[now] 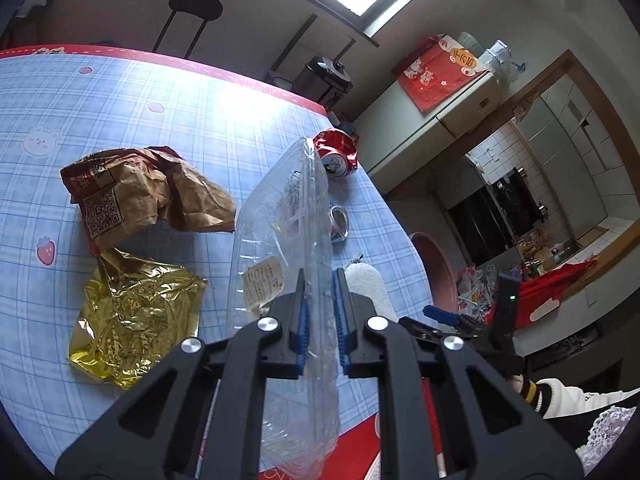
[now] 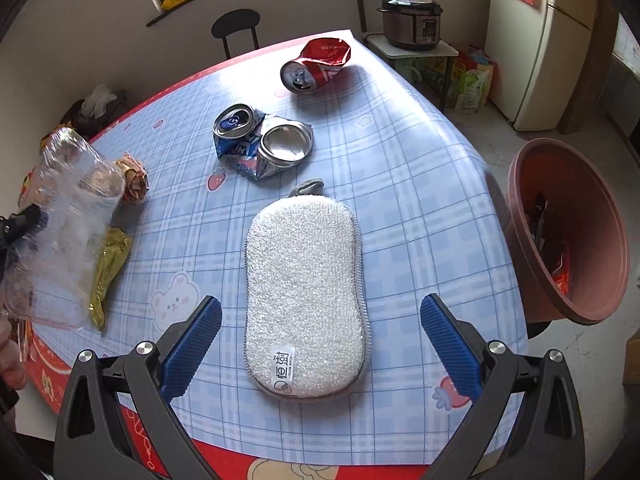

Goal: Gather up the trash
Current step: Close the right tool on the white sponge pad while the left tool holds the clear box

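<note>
My left gripper (image 1: 320, 308) is shut on a clear plastic clamshell container (image 1: 284, 216) and holds it on edge above the table; it also shows at the left of the right wrist view (image 2: 64, 220). A crumpled brown paper bag (image 1: 144, 192) and a gold foil wrapper (image 1: 136, 316) lie on the table to its left. A crushed red can (image 2: 316, 66) and a crushed blue can (image 2: 260, 142) lie further back. My right gripper (image 2: 320, 332) is open and empty over a white sponge pad (image 2: 304, 292). A reddish-brown bin (image 2: 568, 232) stands right of the table.
The table (image 2: 420, 168) has a blue checked cloth with a red border. A black stool (image 2: 236, 28) stands behind it. A pressure cooker (image 2: 412, 20) sits on a side stand, next to a fridge (image 2: 536, 48).
</note>
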`<state>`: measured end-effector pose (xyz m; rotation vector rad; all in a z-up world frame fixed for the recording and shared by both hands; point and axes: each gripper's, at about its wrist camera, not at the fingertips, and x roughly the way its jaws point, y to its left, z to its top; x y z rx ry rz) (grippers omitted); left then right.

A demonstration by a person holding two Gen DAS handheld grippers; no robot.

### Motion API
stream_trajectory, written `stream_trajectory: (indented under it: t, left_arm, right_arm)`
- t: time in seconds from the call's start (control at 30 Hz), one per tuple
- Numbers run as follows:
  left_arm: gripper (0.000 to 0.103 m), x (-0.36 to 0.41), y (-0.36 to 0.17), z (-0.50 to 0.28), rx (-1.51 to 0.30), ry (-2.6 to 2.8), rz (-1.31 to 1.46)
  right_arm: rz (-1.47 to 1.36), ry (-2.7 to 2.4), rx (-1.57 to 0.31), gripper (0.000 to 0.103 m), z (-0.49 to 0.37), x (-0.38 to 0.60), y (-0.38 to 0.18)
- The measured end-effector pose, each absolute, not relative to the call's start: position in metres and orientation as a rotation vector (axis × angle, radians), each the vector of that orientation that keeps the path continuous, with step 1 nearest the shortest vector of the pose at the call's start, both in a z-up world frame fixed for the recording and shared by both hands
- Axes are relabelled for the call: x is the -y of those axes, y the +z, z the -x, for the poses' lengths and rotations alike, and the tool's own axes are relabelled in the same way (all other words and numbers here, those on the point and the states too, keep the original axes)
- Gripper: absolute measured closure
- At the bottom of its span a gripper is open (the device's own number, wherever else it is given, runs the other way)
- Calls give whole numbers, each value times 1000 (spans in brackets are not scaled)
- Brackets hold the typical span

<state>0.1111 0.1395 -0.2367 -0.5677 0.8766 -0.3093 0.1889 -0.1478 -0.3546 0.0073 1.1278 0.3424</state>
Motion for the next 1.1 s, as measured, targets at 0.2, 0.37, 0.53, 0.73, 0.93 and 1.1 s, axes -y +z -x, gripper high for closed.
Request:
stream_trajectory:
  t: [0.2,0.37,0.53,0.73,0.93,1.1]
  left_arm:
    - [88,-143,-218,-89,-820,-286,576]
    - [88,-144,-213,-72,-794,-271,603]
    - [88,-142,-218,-71,-800,-263,621]
    - [88,-138,-218,-80,-807,-268,606]
    - [88,-127,-216,-84,-822,-289,581]
    - [88,-128,-218,-86,-824,-289,585]
  right_arm:
    - [53,346,-1174,5,-199,129,-378]
    - [5,345,-1196,5,-195,132,-379]
    - [-71,320,-1224,5,-193,149,-381]
    - [-28,327,-1240,10,-190,142,-388]
    - [64,330,-1240,10,-183,131,-393]
    - [28,366,-1236,26,-182,134,-388]
